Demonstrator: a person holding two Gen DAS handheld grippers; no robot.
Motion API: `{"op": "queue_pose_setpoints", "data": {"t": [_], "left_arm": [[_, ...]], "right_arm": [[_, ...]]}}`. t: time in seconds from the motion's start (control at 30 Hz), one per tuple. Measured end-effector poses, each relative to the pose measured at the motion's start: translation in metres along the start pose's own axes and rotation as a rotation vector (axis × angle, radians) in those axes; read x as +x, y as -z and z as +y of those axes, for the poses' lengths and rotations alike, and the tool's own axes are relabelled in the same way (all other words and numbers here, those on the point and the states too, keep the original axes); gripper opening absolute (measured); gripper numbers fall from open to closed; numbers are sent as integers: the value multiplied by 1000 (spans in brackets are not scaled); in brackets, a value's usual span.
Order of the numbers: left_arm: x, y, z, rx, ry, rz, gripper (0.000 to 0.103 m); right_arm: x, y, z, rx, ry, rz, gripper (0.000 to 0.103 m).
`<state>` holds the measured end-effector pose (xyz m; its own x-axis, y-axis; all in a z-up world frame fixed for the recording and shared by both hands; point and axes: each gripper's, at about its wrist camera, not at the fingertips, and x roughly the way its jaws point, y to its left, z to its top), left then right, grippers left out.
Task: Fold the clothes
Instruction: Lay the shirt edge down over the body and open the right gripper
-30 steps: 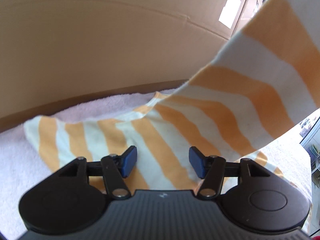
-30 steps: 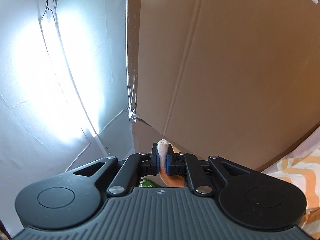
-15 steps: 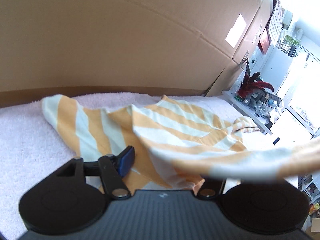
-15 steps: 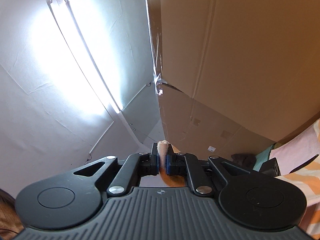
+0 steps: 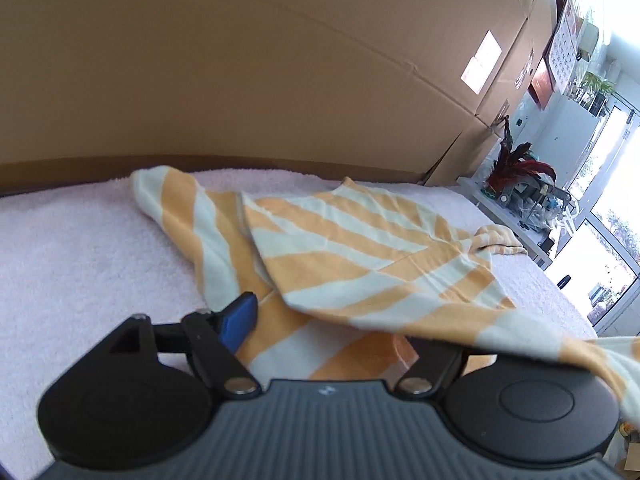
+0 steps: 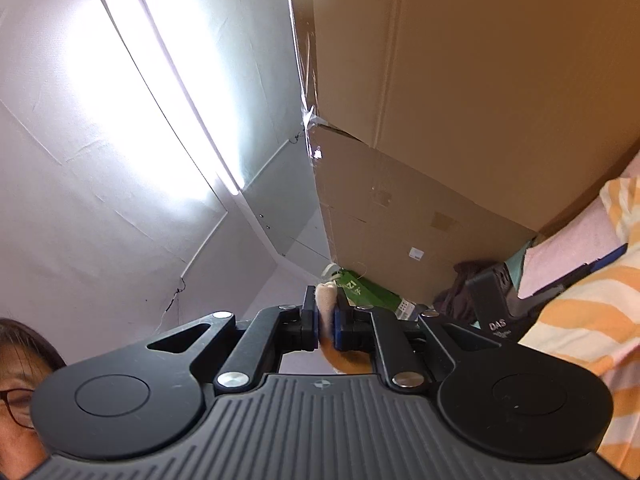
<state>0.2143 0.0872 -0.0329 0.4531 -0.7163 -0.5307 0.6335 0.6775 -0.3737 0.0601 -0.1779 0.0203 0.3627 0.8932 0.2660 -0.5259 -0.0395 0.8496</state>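
Note:
An orange-and-white striped garment [image 5: 340, 248] lies on a pink towel surface [image 5: 80, 256], with one layer folded over another. My left gripper [image 5: 332, 320] is open just above the garment's near edge; its left blue pad [image 5: 240, 316] shows, and the right one is hidden under a draped fold. My right gripper [image 6: 326, 316] points up toward the ceiling and is shut on an edge of the striped garment [image 6: 325, 300]. The rest of that cloth [image 6: 580, 328] hangs off to its right.
A large cardboard box [image 5: 240, 60] stands along the back of the towel. A side table with red ornaments [image 5: 516, 176] and bright windows are at the right. In the right wrist view there is a ceiling light [image 6: 160, 80], a person's face [image 6: 16, 392] and dark gear [image 6: 492, 300].
The lifted part of the garment has come down and across over the lower layer and now covers my left gripper's right finger. The right gripper has tilted further over while still holding the cloth.

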Motion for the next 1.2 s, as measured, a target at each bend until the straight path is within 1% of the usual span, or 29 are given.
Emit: {"op": "queue_pose_setpoints", "data": {"t": [0.07,0.27,0.43,0.53,0.6,0.67,0.8,0.93,1.2], "left_arm": [[-2,6,-3,1,-9,-3,78],[-10,20,-16,51,-40,-23,81],[-13,29,-28,109,-76,-40,87],[-14,31,-31,126,-89,-47,87],[-16,32,-32,129,-98,-69,87],[-18,33,-33,133,-108,-86,87],[-18,32,-31,113,-129,-85,89],[-20,32,-26,80,-132,-89,92],[-23,34,-28,76,-138,-100,94]], "right_arm": [[-6,10,-3,8,18,24,10],[-21,42,-13,38,53,76,10],[-30,63,-18,49,86,97,11],[-33,72,-28,63,126,106,11],[-35,77,-35,75,152,110,11],[-39,82,-41,91,157,114,11],[-42,89,-52,102,199,135,11],[-49,100,-63,119,221,176,11],[-57,113,-63,63,246,251,13]]}}
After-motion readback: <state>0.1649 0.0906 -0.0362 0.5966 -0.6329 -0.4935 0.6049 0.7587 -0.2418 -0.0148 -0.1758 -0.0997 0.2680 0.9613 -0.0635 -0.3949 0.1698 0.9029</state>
